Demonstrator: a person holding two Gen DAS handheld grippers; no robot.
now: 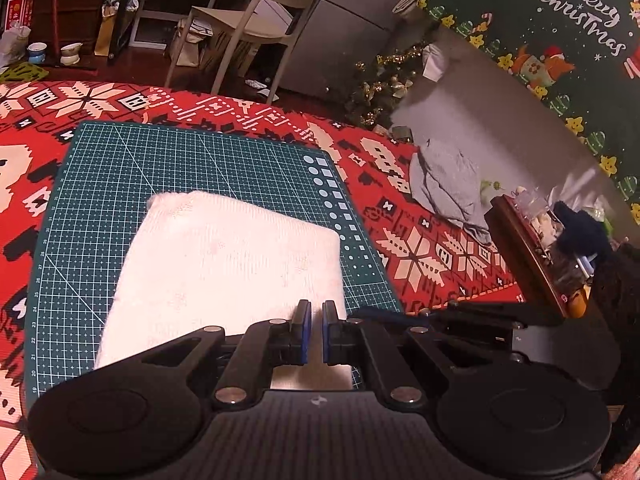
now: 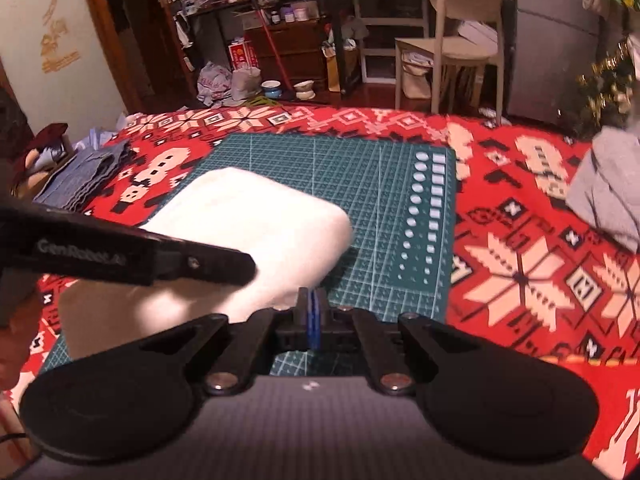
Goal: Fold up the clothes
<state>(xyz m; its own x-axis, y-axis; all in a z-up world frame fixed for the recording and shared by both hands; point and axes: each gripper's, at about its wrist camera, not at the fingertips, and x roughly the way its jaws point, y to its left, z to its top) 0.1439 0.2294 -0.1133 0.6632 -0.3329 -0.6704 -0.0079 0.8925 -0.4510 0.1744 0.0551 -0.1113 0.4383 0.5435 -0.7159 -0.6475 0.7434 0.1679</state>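
Observation:
A folded white cloth lies flat on the green cutting mat. My left gripper hovers over the cloth's near right corner, its blue pads a narrow gap apart with white cloth showing between them. In the right wrist view the same cloth is at centre left, and the left gripper's black body crosses over its near edge. My right gripper is shut, pads together, just off the cloth's near right corner above the mat. I see nothing between its pads.
A red patterned spread covers the surface. A crumpled grey garment lies to the right, and a stack of folded blue denim at the far left. A wooden tray of small items sits at the right edge. A chair stands beyond.

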